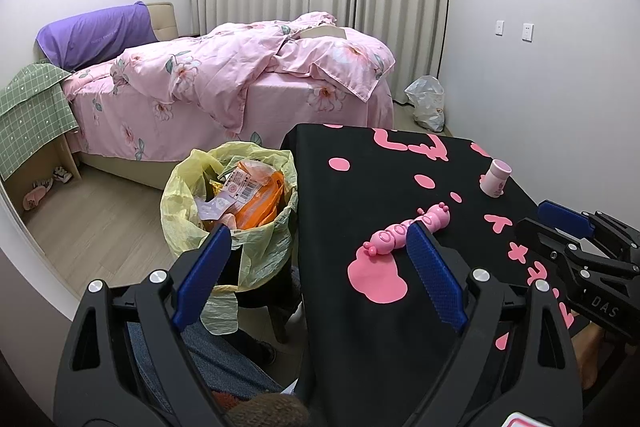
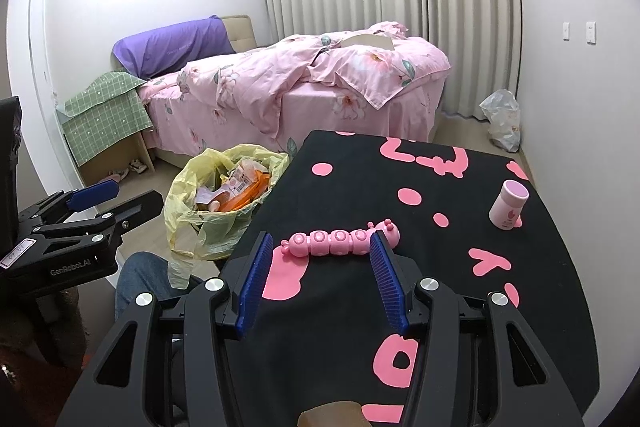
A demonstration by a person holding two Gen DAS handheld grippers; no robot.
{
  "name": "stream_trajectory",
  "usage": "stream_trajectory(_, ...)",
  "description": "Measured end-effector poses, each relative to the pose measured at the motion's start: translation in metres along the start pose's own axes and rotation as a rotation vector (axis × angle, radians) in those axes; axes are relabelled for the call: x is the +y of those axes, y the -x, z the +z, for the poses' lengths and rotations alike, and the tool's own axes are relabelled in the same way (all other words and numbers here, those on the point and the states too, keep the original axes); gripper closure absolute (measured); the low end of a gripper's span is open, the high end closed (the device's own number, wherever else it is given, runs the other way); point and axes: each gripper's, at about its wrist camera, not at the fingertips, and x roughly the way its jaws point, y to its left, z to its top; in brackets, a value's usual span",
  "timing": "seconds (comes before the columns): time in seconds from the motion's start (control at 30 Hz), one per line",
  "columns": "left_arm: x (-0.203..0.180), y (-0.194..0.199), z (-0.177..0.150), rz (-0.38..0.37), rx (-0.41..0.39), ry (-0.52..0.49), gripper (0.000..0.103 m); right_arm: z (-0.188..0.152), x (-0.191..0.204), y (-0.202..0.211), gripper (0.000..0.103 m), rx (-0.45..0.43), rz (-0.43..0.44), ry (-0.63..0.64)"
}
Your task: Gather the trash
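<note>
Table [image 2: 460,267], black cloth w/ pink shapes, is seen ahead of both grippers. Pink caterpillar toy [image 2: 340,241] is laid flat on the cloth near the front-left part; long axis runs roughly left-right in the right wrist view, head w/ antennae toward the right, tail end toward the left. In the left wrist view the same toy [image 1: 408,229] is seen slanted, head up-right. Small pink bottle [image 2: 508,205] is stood upright near the table's right edge, well apart from the toy. Trash bin [image 1: 230,203], lined w/ a yellow bag, is placed on the floor just beside the table's left edge; it is filled w/ orange wrappers [image 1: 256,199] and papers. Bed [image 1: 240,79] w/ pink floral bedding is seen behind; a clear plastic bag [image 1: 426,103] is left on the floor by the curtain. Right gripper [image 2: 318,277]: jaws spread wide, nothing pinched, toy just beyond the tips. Left gripper [image 1: 320,267]: jaws spread wide, empty, held over the gap between bin and table.
</note>
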Motion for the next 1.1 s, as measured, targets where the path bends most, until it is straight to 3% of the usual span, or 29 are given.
stream_trajectory(1.1, -0.0020, 0.0020, -0.0004, 0.008, -0.005, -0.003, 0.018, 0.0008, -0.0042, 0.0005, 0.055, 0.004, 0.001, -0.005)
